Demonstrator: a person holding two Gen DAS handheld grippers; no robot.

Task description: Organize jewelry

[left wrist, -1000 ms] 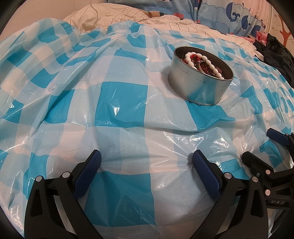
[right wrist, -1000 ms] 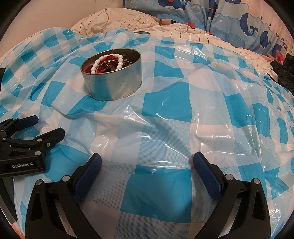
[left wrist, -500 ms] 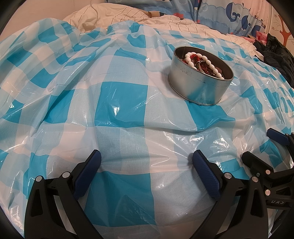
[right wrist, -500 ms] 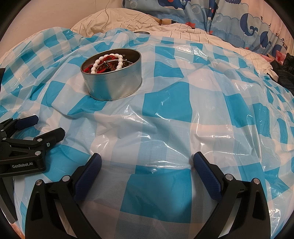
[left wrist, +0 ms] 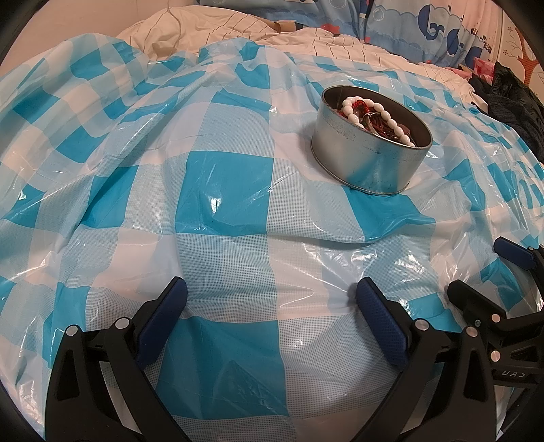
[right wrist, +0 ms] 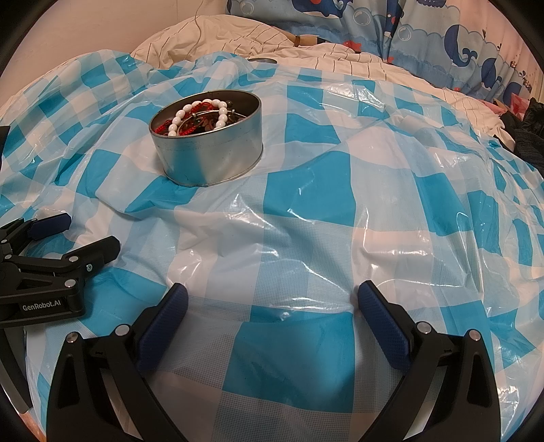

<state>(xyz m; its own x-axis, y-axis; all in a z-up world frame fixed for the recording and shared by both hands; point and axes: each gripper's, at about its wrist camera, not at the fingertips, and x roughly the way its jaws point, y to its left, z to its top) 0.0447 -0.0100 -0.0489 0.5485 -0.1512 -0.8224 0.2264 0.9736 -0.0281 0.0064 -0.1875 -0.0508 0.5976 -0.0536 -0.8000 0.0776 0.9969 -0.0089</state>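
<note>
The left gripper (left wrist: pixel 271 299) has its blue-padded fingers (left wrist: pixel 162 319) spread wide with nothing between them, only the checked sheet showing through the gap, and the right gripper (right wrist: pixel 272 301) is likewise released, its pads (right wrist: pixel 384 326) well apart and empty. Both tools sit low over the blue-and-white plastic sheet (left wrist: pixel 221 190), side by side: the right one's fingers show at the right edge of the left wrist view, and the left one's fingers, with a GenRobot.AI label on the body, show at the left edge of the right wrist view. Ahead of both, well clear of either set of fingers, stands a round metal tin (right wrist: pixel 207 149) on the sheet, upright and without a lid. Inside it lies a tangle of jewelry: a white bead bracelet (right wrist: pixel 197 114) on top, red cord or beadwork (left wrist: pixel 358 108) under it, and some darker pieces that are too small to make out. No jewelry is visible on the sheet outside the tin. Beyond the sheet are a rumpled cream striped quilt (right wrist: pixel 238 37), blue whale-print bedding (right wrist: pixel 425 30) and dark clothing (left wrist: pixel 510 95) at the far right. Judging by this layout, the gathering looks finished, since every piece in view is in the tin and neither gripper carries anything; whether a lid is to go on, or the tangle is to be sorted further, the views do not show.
</note>
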